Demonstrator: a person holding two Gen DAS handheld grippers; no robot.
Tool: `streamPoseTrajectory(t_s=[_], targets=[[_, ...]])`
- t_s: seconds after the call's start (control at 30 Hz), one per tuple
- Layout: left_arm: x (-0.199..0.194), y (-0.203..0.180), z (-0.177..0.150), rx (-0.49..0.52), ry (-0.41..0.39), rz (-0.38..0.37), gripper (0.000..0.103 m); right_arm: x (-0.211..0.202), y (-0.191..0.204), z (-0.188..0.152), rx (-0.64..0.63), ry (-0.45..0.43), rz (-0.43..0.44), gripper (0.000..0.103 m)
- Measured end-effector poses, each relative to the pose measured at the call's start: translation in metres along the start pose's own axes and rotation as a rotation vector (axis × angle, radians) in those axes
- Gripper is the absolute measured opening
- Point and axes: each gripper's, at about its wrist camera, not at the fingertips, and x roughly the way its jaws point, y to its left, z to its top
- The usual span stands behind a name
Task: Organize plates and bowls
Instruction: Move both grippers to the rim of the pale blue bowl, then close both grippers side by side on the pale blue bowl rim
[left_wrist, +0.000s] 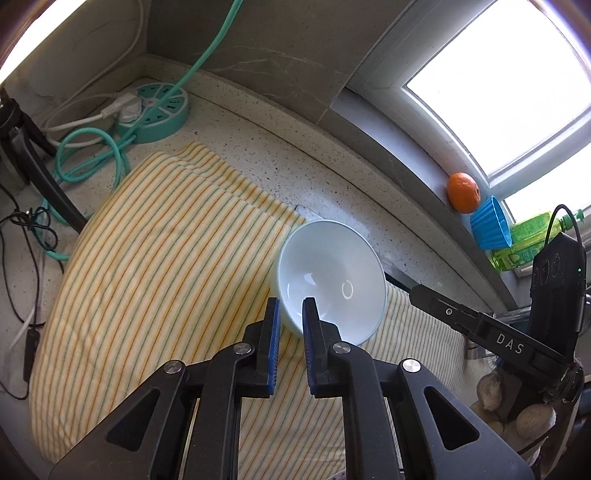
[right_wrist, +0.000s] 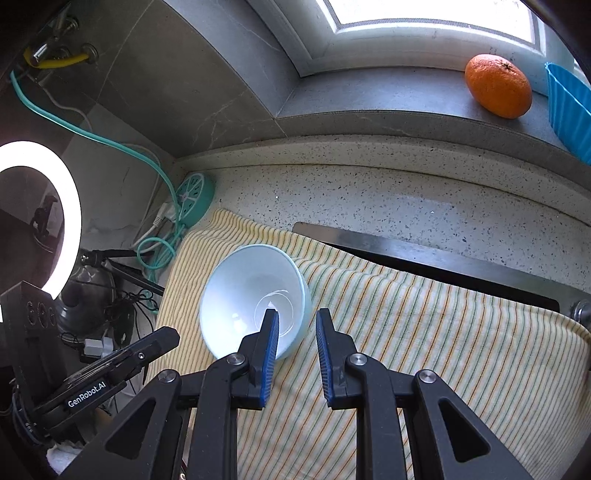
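A light blue bowl (left_wrist: 332, 273) is tilted above a yellow striped cloth (left_wrist: 147, 280) on the counter. My left gripper (left_wrist: 290, 310) is shut on the bowl's near rim, one finger inside and one outside. In the right wrist view the same bowl (right_wrist: 243, 295) tilts toward the camera. My right gripper (right_wrist: 295, 321) also straddles the bowl's rim: its left finger (right_wrist: 269, 332) is inside the bowl and its right finger is outside, with a gap between pad and wall. The left gripper's body (right_wrist: 110, 369) shows at lower left there.
A teal round power strip (left_wrist: 159, 110) with cables sits at the back left of the speckled counter (right_wrist: 406, 199). An orange (right_wrist: 496, 85) and a blue cup (right_wrist: 569, 110) sit on the window sill. A steel sink edge (right_wrist: 424, 254) lies under the cloth. A ring light (right_wrist: 70, 221) stands left.
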Motion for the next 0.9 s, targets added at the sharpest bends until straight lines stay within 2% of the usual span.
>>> streamPoseTrajectory(t_s=[0.3,0.77,0.9], targets=[[0.019,0.005,0.014,0.001,0.020,0.038,0.010,0.027,-0.002,0.007,0.003,0.029,-0.001,0.019],[0.036,0.003,0.021,0.024,0.036,0.032,0.010,0.041,-0.002,0.010,-0.001,0.041,-0.052,0.018],[0.040,0.005,0.022,0.026,0.047,0.015,0.010,0.046,0.000,0.009,0.001,0.052,-0.057,0.010]])
